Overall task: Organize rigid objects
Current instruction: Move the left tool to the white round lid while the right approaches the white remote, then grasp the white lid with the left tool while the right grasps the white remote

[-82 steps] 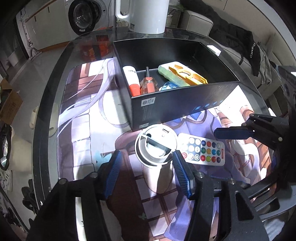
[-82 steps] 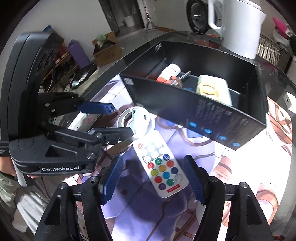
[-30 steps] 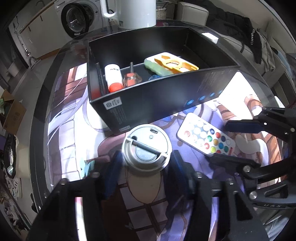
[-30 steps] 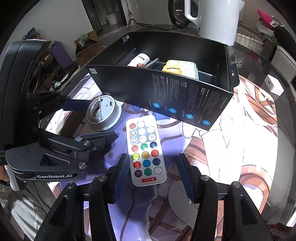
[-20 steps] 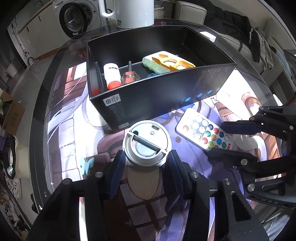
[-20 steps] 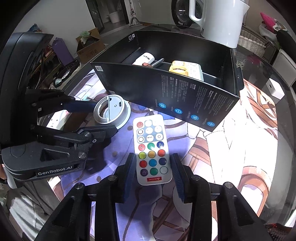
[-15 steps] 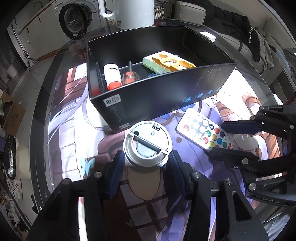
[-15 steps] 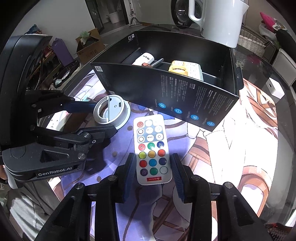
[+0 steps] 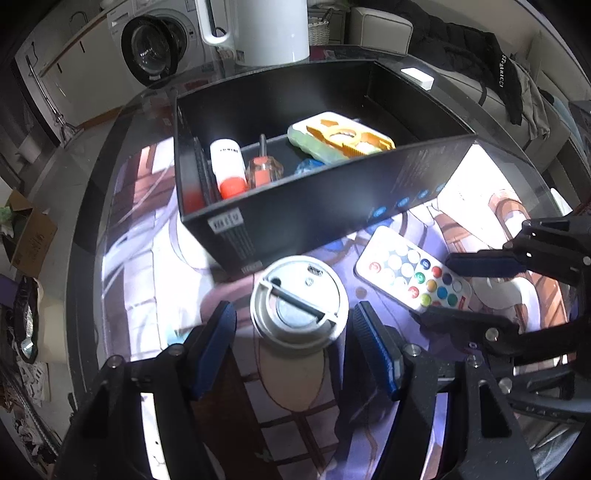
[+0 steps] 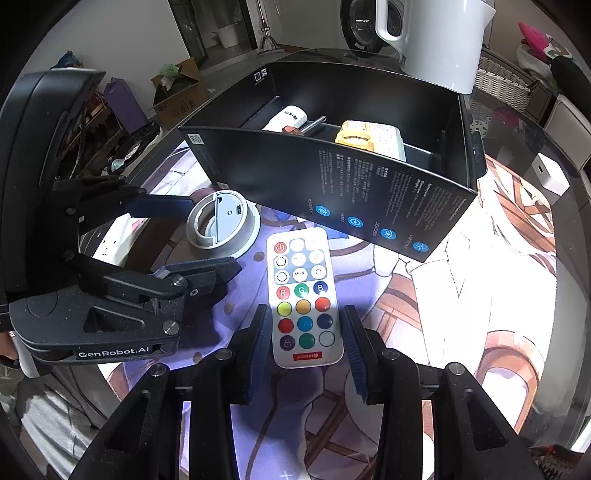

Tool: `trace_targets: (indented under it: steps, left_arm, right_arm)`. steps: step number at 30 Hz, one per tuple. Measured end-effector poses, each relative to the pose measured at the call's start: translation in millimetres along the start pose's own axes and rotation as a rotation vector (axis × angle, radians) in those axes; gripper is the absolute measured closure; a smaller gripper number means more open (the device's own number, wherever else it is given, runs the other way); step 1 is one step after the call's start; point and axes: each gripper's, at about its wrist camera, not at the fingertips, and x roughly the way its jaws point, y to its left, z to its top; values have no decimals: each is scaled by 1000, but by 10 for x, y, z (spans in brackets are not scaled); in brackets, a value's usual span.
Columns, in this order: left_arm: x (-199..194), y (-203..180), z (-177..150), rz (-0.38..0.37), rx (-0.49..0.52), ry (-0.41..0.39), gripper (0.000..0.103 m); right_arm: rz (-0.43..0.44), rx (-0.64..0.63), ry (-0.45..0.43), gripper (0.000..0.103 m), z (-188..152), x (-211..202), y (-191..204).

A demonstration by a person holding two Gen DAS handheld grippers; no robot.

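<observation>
A round white device (image 9: pixel 299 299) stands on the printed mat just in front of the black box (image 9: pixel 314 206). My left gripper (image 9: pixel 293 314) straddles it; its jaws are opening and both blue pads stand clear of its rim. A white remote (image 10: pixel 303 291) with coloured buttons lies flat to the right of the device. My right gripper (image 10: pixel 306 317) is shut on the remote's near end, one pad against each long edge. The box holds a white tube (image 9: pixel 227 166) with an orange cap, an orange-handled screwdriver (image 9: pixel 264 171) and a green and yellow piece (image 9: pixel 340 138).
A white kettle (image 9: pixel 273 29) stands behind the box on the round glass table. A small white block (image 10: pixel 550 173) lies at the far right. Black clothing (image 9: pixel 461 48) drapes over a seat beyond. The two grippers sit close, side by side.
The left jaws have spread away from the round device, which stays on the mat. The right jaws have closed in onto the remote's edges. Neither hand has shifted.
</observation>
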Motion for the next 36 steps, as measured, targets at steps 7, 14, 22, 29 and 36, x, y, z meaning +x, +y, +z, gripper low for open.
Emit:
trace_targets:
  steps: [7, 14, 22, 29, 36]
  left_arm:
    - [79, 76, 123, 10, -36, -3, 46]
    - [48, -1, 54, -33, -37, 30, 55]
    - [-59, -107, -71, -62, -5, 30, 47]
    - [32, -97, 6, -41, -8, 39, 53]
    - [50, -115, -2, -36, -5, 36, 58]
  right_arm:
    - [0, 1, -4, 64, 2, 3, 19]
    - [-3, -7, -2, 64, -5, -8, 46]
    - [-11, -19, 1, 65, -41, -20, 64]
    - [-5, -11, -9, 65, -22, -1, 70]
    - [-17, -11, -7, 65, -19, -22, 72]
